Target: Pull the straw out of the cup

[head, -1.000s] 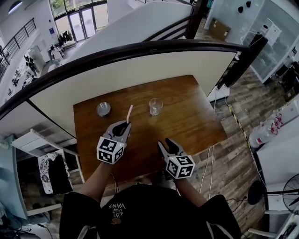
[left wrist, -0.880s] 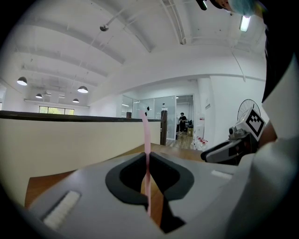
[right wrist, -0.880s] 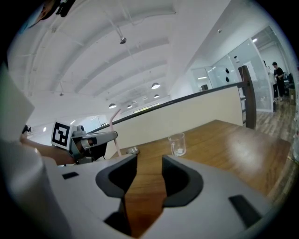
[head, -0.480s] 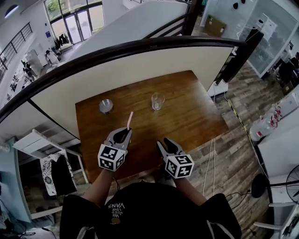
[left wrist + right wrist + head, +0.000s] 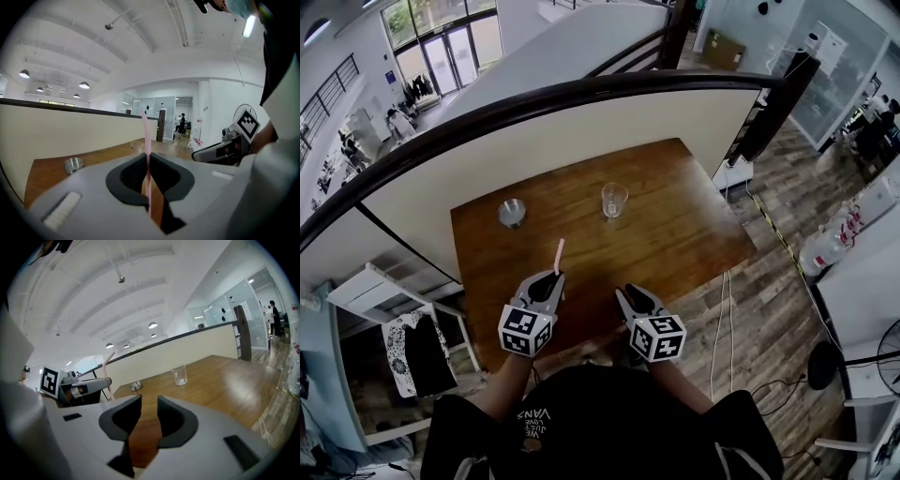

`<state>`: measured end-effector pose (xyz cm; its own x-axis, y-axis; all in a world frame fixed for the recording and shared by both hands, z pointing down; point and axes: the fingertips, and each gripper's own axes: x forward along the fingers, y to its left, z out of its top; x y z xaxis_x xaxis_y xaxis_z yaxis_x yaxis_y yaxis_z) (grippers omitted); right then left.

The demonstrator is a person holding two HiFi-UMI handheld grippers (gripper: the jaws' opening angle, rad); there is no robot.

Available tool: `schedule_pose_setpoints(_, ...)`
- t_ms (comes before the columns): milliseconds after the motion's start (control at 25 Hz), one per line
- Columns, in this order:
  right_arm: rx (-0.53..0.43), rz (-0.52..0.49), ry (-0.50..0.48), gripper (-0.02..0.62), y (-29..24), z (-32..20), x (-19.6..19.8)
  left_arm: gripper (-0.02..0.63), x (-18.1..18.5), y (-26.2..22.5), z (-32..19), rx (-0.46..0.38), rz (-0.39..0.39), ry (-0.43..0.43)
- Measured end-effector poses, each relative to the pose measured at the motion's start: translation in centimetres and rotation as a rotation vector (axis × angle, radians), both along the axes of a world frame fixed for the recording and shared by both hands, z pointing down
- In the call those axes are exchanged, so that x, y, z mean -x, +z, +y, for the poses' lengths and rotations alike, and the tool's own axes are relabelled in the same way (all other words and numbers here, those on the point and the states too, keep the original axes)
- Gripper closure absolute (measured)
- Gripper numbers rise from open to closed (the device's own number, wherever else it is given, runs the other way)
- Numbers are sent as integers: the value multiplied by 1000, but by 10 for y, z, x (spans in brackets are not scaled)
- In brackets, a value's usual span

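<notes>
A clear glass cup [image 5: 614, 199] stands empty on the wooden table [image 5: 694, 234], far from both grippers. My left gripper [image 5: 551, 278] is shut on a pink straw [image 5: 559, 253], which sticks up and forward out of its jaws over the table's near left part. In the left gripper view the straw [image 5: 146, 136] runs upright between the pressed pads. My right gripper [image 5: 626, 293] hovers beside it near the front edge. Its jaws [image 5: 149, 411] stand open with nothing between them and have just been closing. The glass cup [image 5: 179, 375] shows ahead of it.
A small metal cup [image 5: 512, 213] sits at the table's back left. Behind the table runs a cream wall with a dark handrail [image 5: 581, 94]. The table's right edge drops to a wood floor [image 5: 769, 319]. A white rack [image 5: 384, 291] stands at the left.
Both grippers have drawn back toward the table's near edge, away from the two cups. The straw has travelled with the left gripper.
</notes>
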<state>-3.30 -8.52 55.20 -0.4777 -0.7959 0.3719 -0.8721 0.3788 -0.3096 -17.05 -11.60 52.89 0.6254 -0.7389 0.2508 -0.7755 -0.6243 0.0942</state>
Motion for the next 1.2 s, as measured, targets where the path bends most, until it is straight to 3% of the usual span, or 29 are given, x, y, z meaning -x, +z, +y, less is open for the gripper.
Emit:
schedule_pose_setpoints(440,33,48,8,576,12,13,-8,575,-8,9,20,33,40,-5)
schedule_pose_setpoints(1200,56,75,11,583,15,12,-24,577,-25,6,19,32,56,7)
